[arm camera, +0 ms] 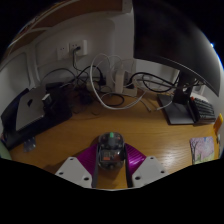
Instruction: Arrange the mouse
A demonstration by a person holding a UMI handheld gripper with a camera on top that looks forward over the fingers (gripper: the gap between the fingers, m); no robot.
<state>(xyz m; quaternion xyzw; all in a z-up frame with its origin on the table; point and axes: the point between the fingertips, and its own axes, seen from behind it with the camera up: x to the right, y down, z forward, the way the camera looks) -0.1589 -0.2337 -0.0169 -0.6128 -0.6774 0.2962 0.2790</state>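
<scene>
Mouse point(109, 150) sits between the two fingers of the gripper point(110, 170), low over the wooden desk point(80, 135). Its body looks translucent or grey, with a greenish patch on top; finer detail too small to read. Magenta pads point(92, 160) flank it on both sides and appear to press against its flanks, no gap visible on either side, so jaws read as closed on the mouse. Cannot tell whether it is lifted clear of the desk or resting on it. Beyond the fingers: a tangle of white and dark cables point(105, 90) running toward the wall, a dark monitor point(180, 50) off to one side on its stand, a dark boxy device point(30, 110) on the other side, and a printed sheet or card point(203, 148) lying on the desk near the monitor base. Judgement: the step in hand is the carry or placing phase, mouse already grasped. Next move likely calls for bringing it to its spot on open desk, squaring it up, keeping clear of the cables, setting it flat before parting the fingers. Target position not evident.
</scene>
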